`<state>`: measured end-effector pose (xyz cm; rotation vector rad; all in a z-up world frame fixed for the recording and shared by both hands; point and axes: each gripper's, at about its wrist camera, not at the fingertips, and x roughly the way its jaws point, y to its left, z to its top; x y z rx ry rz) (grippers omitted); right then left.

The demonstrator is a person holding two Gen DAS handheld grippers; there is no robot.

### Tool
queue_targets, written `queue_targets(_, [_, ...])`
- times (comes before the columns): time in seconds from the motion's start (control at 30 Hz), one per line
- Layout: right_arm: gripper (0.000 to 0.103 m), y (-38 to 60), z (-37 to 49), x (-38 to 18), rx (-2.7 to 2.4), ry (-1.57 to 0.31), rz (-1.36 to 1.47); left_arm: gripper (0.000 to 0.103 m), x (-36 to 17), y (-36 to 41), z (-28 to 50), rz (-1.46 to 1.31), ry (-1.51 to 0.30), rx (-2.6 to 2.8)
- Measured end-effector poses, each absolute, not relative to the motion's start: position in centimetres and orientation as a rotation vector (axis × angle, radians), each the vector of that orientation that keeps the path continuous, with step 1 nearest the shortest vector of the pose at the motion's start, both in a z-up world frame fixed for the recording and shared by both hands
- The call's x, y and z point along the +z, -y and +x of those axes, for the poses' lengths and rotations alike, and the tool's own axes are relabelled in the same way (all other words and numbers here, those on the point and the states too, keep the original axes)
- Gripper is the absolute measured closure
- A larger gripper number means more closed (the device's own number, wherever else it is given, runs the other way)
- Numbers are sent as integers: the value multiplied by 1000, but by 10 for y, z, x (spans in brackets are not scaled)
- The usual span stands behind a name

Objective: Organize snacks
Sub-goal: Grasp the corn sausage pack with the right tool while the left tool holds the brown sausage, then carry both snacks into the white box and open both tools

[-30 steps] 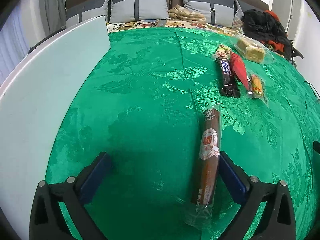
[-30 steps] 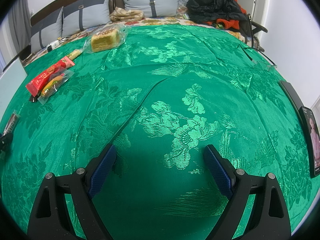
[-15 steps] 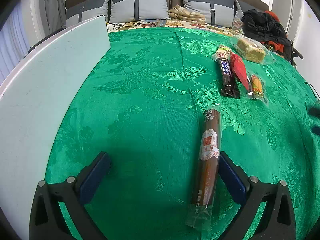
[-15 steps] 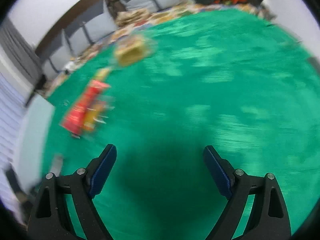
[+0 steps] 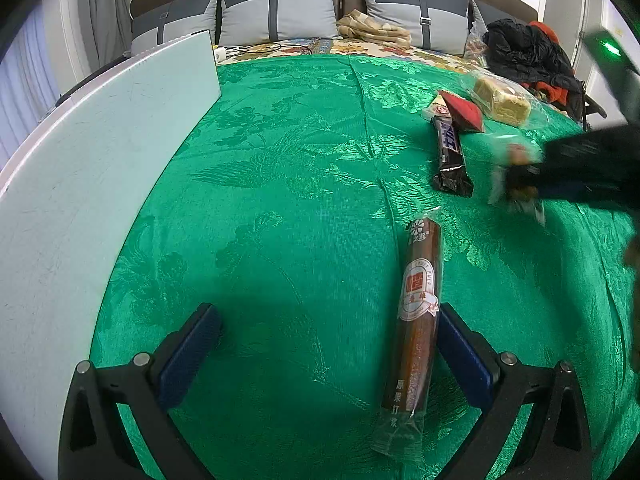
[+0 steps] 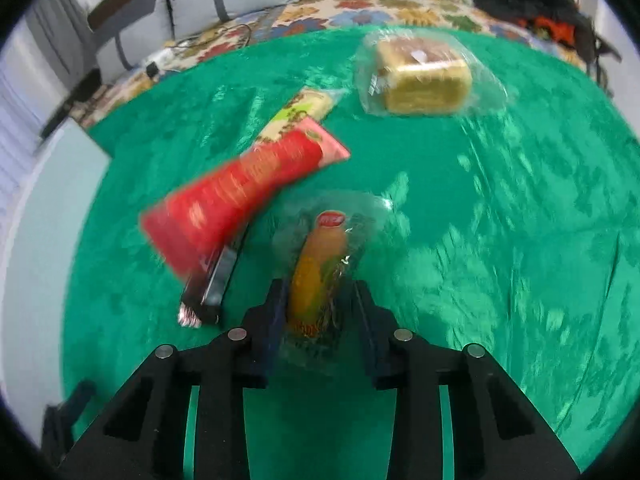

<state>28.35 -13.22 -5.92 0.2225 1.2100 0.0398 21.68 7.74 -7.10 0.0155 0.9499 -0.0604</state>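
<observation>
Presently, risk: the right claw (image 6: pixel 316 312) is closing on the clear-wrapped orange-and-yellow snack pack (image 6: pixel 320 268); slick, crinkly film may slide out between the blue pads (image 6: pixel 276 320), or the soft filling may get squashed.
Risk, neighbour: the long red foil snack packet (image 6: pixel 244 188), just left of the right claw, overlaps the dark chocolate bar (image 6: pixel 212 280) and may get dragged along.
Left claw (image 5: pixel 324 356): jaws wide apart, gripping nothing; the long brown sausage-shaped stick in clear wrap (image 5: pixel 416 320) lies between them, touching the right pad or just beside it.
Count, snacks: six in all, one of each; those four, plus the bagged yellow sponge cake block (image 6: pixel 420 80) and a pale flat packet (image 6: pixel 304 110), both beyond the right claw.
Count, claws: two.
Surface: green brocade cloth (image 5: pixel 280 200).
</observation>
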Motion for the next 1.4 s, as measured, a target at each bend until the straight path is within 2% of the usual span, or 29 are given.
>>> queue_targets(0.03, [73,143,273,-55,74,-1210,289,0,-71,-77,217,15,-950,-61])
queue_targets(0.23, [73,204,201,-34,170,-1185,453,3,-69,-69,216,23,-1022,-75])
queue_targets(0.27, [74,213,191,-32,181,-1181,483,12,-67,-63,214,36,-1034,-98])
queue_targets(0.3, [74,222,180,-30,199,-1170,527,28,-63,-53,210,62,-1034,-141])
queue_targets(0.33, [74,228,167,-28,214,-1156,568,37,-61,-48,207,75,-1032,-167])
queue_targets(0.4, [74,241,144,-23,222,-1128,617,82,-57,-32,199,120,-1028,-240])
queue_targets(0.53, [73,247,104,-16,226,-1061,665,84,-53,-27,186,102,-1027,-297])
queue_targets(0.7, [73,244,70,-25,237,-1046,656,84,-36,-55,161,-141,-1004,-332])
queue_targets(0.9, [73,214,79,-7,281,-1018,573,84,22,-107,133,-391,-868,-351])
queue_targets(1.13, [73,104,134,71,531,-917,415,84,109,-206,122,-502,-657,-277])
queue_targets(1.33, [72,-36,174,121,795,-886,383,84,118,-313,130,-450,-659,-45])
queue_targets(1.37, [71,-60,179,122,820,-889,367,82,111,-329,131,-424,-681,28])
queue_targets(1.4, [64,-84,183,121,836,-897,337,71,103,-343,132,-399,-703,106])
